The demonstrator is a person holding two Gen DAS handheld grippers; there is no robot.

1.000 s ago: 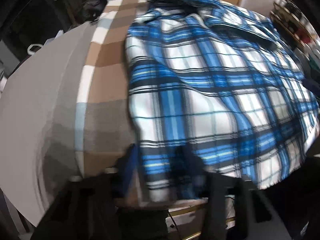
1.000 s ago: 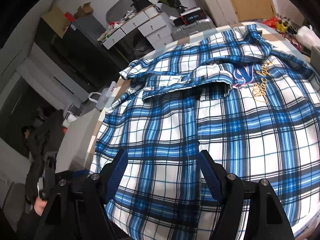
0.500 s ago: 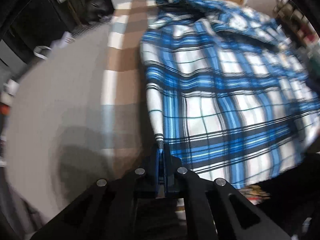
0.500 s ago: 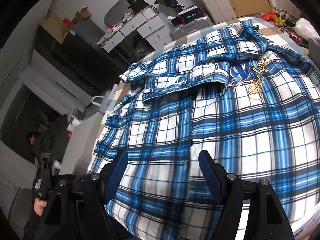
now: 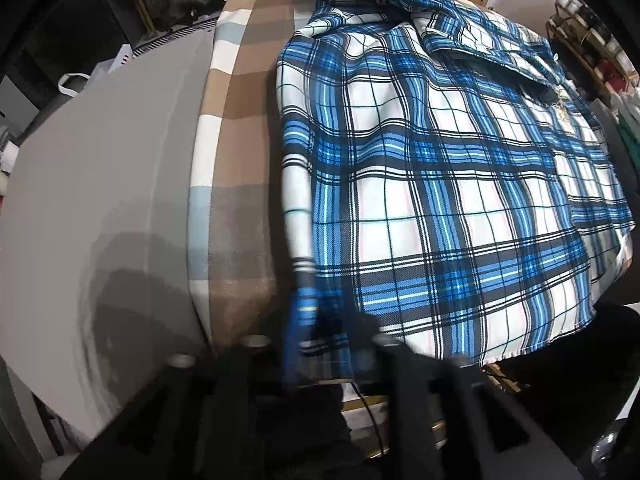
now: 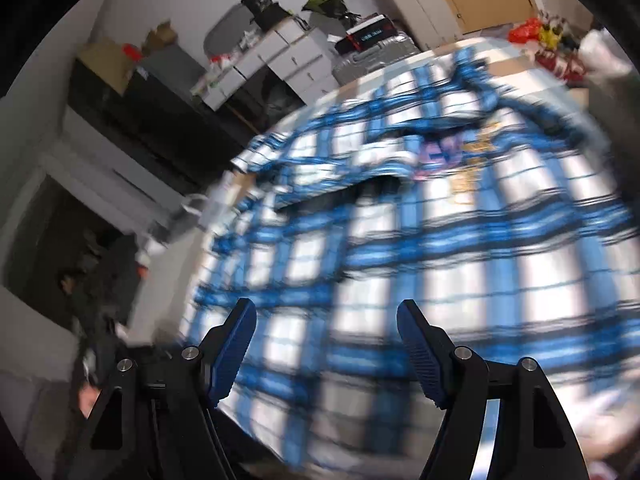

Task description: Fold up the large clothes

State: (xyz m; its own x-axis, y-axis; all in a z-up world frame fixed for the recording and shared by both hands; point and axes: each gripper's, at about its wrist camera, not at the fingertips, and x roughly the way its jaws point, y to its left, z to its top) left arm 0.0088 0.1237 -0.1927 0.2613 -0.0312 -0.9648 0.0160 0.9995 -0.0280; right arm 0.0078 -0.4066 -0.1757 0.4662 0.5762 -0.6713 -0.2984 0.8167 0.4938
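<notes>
A blue and white plaid shirt [image 5: 440, 184] lies spread flat on a bed with a brown, white and pale blue striped cover [image 5: 240, 120]. My left gripper [image 5: 330, 340] points down at the shirt's near left hem corner. Its jaws are opening, and the folded edge of the corner lies between the blurred fingers [image 5: 296, 332], which no longer press on it. In the right wrist view the shirt [image 6: 400, 248] is smeared by motion, its collar and embroidered chest toward the far side. My right gripper [image 6: 326, 320] hovers over its near part, open with nothing between the pads.
A grey surface [image 5: 100, 180] borders the bed on the left. White drawers [image 6: 288, 56] and a suitcase [image 6: 372, 52] stand beyond the far end. Shelves with goods [image 5: 600, 60] line the right side. A person [image 6: 100, 280] in dark clothes is at the left.
Half a second ago my left gripper was shut at the shirt's left edge; its jaws now stand apart around the hem corner. The right wrist view has turned blurry from motion; that gripper stays open.
</notes>
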